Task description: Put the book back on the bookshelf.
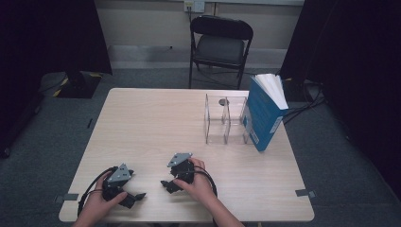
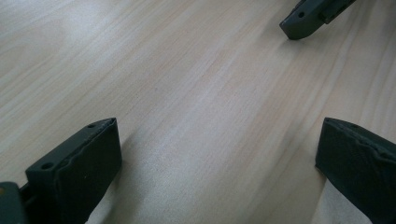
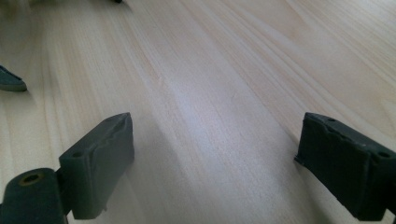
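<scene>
Desk (image 1: 156,123) showing pale wood grain, smooth, faint sheen; left tool (image 1: 135,197) and right tool (image 1: 166,185) looking matt black plastic, pad edges rough and ridged; organiser (image 1: 226,119) appearing clear glossy plastic; book (image 1: 263,113) showing glossy blue cover, matt white paper pages.

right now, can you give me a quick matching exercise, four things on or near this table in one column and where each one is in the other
Things:
1. blue book
2. clear divider rack
3. black folding chair
4. left gripper

Places:
A. on the floor beyond the table's far edge
B. near the table's front edge, jaws open
C. standing at the table's right edge, pages fanned at the top
D. on the table just left of the book

Pairs: 1-C, 2-D, 3-A, 4-B
</scene>
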Demonstrator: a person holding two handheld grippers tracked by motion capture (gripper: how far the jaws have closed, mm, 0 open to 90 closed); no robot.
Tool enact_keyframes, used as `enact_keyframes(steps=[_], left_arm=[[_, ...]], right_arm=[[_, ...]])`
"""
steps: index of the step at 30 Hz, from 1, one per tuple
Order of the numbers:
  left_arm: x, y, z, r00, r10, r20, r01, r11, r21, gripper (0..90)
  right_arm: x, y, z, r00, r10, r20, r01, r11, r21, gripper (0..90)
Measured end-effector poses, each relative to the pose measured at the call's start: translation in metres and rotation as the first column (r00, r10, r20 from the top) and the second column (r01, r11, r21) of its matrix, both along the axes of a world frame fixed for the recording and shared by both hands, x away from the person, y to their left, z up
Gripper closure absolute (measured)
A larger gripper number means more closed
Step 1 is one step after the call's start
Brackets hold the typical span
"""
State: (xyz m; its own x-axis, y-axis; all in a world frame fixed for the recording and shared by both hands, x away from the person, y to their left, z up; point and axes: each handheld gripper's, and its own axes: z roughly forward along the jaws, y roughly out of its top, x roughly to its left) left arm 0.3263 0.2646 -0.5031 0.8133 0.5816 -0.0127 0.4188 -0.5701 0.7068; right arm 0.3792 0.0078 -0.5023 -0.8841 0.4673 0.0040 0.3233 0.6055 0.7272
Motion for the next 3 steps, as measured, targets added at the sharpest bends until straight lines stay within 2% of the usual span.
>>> enact_keyframes(steps=[3], left_arm=[[-0.0004,0.0,0.0,1.0,0.004,0.002,-0.004,1.0,0.001,0.0]], right_arm=[[-0.0002,0.0001,0.0,1.0,-0.002,0.001,0.002,1.0,-0.003,9.7]])
